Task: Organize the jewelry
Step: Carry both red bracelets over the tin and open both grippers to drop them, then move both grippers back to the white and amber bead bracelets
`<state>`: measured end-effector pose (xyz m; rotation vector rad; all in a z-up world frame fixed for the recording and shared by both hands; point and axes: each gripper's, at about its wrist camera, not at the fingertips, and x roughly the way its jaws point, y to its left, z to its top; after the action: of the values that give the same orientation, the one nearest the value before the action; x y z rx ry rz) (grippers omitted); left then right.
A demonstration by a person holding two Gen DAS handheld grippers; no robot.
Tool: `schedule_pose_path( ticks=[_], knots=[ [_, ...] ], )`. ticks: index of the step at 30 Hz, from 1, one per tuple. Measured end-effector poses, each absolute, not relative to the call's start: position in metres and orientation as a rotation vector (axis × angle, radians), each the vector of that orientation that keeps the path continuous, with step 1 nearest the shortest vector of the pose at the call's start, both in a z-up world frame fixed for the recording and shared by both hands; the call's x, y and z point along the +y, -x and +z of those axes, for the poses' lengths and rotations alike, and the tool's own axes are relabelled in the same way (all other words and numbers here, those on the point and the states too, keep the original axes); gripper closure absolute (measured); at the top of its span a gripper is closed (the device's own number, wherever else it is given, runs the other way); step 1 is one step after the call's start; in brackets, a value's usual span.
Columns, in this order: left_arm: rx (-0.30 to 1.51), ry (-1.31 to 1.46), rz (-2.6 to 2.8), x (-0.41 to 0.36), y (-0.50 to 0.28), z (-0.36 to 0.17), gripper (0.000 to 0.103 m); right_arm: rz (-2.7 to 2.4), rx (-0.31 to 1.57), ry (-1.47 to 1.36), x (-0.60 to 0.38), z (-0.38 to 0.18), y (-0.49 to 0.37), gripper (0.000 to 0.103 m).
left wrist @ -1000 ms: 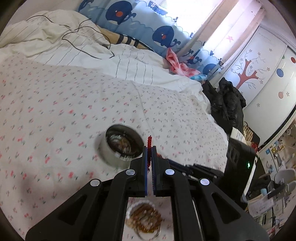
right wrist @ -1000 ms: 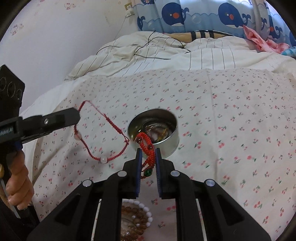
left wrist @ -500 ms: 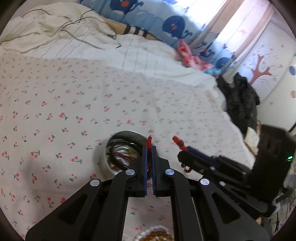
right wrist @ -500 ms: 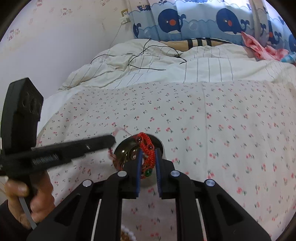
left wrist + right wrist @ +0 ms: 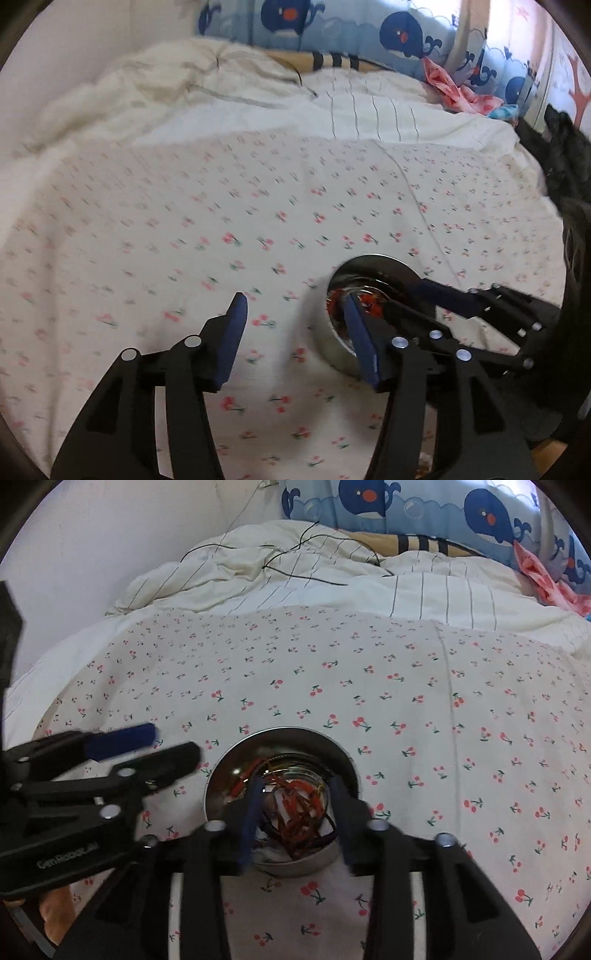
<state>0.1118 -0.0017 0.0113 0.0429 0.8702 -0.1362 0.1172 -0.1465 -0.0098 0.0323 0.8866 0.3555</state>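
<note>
The red cord bracelet lies coiled in the round metal tin at six o'clock (that piece done, more unseen perhaps), my right gripper and left gripper just parted, both empty.

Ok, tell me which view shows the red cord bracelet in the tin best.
The right wrist view: it looks down into the metal tin, where the red cord bracelet lies tangled between the open right gripper fingers. The left wrist view shows only a blurred red patch behind a finger.
</note>
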Motion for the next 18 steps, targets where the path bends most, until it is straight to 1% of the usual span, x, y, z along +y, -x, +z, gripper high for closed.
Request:
schedule_pose_path(
  ticks=[2, 4, 7, 10, 13, 18],
  knots=[
    [0.836, -0.074, -0.124, -0.002, -0.102, 0.019, 0.049, 0.353, 0.876, -0.033, -0.148, -0.006, -0.112, 0.063],
    [0.803, -0.129, -0.099, -0.004, -0.094, 0.024, 0.046, 0.354, 0.862, -0.051, -0.152, -0.001, -0.107, 0.059],
    [0.775, -0.171, -0.085, -0.007, -0.087, 0.030, 0.044, 0.341, 0.835, -0.055, -0.157, 0.008, -0.097, 0.054],
    [0.756, -0.194, -0.079, -0.010, -0.078, 0.035, 0.043, 0.324, 0.816, -0.066, -0.165, 0.015, -0.086, 0.049],
    [0.738, -0.221, -0.071, -0.012, -0.067, 0.037, 0.040, 0.303, 0.813, -0.075, -0.175, 0.015, -0.074, 0.040],
    [0.712, -0.225, -0.092, -0.016, -0.054, 0.041, 0.037, 0.270, 0.840, -0.083, -0.188, 0.004, -0.060, 0.037]
  ],
)
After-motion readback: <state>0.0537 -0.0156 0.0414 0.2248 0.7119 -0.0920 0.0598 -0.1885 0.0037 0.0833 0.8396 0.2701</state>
